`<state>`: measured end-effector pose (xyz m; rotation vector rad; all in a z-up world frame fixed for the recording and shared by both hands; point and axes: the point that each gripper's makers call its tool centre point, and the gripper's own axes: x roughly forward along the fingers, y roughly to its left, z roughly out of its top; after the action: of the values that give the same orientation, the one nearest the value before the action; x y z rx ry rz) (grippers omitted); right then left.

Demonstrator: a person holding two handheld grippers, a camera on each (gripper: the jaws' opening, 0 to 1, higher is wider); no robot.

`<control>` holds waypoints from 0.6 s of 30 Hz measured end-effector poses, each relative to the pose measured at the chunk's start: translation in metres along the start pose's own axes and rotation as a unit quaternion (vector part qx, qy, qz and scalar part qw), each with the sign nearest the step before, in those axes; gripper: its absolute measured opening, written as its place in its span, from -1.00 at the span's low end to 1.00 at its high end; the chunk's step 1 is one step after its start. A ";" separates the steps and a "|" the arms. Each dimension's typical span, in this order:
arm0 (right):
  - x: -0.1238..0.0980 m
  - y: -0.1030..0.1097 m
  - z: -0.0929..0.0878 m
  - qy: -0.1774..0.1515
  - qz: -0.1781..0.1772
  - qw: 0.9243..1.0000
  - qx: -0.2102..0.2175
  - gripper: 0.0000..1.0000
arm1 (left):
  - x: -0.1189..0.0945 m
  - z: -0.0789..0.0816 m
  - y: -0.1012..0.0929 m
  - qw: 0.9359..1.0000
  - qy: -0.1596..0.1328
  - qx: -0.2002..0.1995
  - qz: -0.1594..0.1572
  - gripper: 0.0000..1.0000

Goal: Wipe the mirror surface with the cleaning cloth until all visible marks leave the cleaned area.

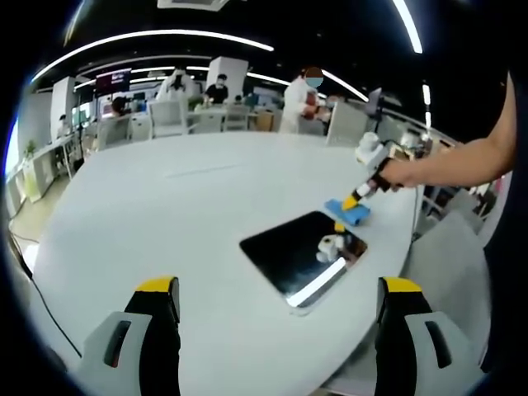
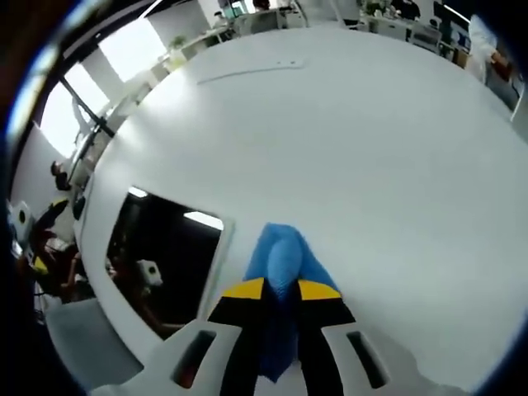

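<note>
Right gripper [image 2: 280,290]: its yellow-tipped jaws are drawn in narrow, pinching the blue cleaning cloth [image 2: 279,262] between them; the cloth bunches up ahead of the tips and runs back down between the jaws.
Right gripper seen from the left gripper view [image 1: 355,199]: it comes in from the right, held by a person's hand [image 1: 402,172], its tip down at the cloth [image 1: 347,212].
Cloth position: on the white table [image 2: 371,157], just beside the far edge of the mirror [image 1: 302,252]; in the right gripper view it lies just to the right of the mirror's pale rim [image 2: 165,247]. Whether it overlaps the glass cannot be told from either view.
Left gripper [image 1: 279,299]: jaws spread wide, nothing between them, raised over the near part of the table [image 1: 181,214] and well apart from the mirror.
Mirror: a dark rectangular pane lying flat on the table near its right-hand edge, set at an angle in the left gripper view. It reflects a ceiling light strip and a small white object that is probably the gripper; any marks on the glass are too small to make out.
Table: large, white, rounded.
Background: desks, chairs [image 1: 168,115] and several people [image 1: 299,99] stand beyond the table's far side under long ceiling lights [image 1: 165,37].
</note>
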<state>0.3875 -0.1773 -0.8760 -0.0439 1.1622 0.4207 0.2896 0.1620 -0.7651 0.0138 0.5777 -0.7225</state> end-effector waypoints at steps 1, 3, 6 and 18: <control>0.001 0.000 0.001 -0.006 -0.003 1.000 -0.010 -0.78 | 0.000 0.000 0.000 1.000 0.000 -0.001 0.001 1.00; 0.000 -0.001 0.000 -0.008 -0.014 1.000 -0.025 -0.80 | 0.001 0.000 0.000 1.000 -0.002 -0.002 0.002 1.00; 0.000 -0.001 0.001 -0.010 -0.014 0.999 -0.031 -0.79 | 0.002 0.001 -0.001 1.000 -0.004 -0.003 0.001 1.00; -0.019 0.016 0.019 -0.044 0.044 0.997 -0.046 -0.39 | 0.008 0.008 0.001 1.000 -0.009 0.002 0.002 1.00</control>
<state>0.3922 -0.1632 -0.8481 -0.0527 1.0606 0.5493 0.2992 0.1562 -0.7623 0.0125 0.5595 -0.7194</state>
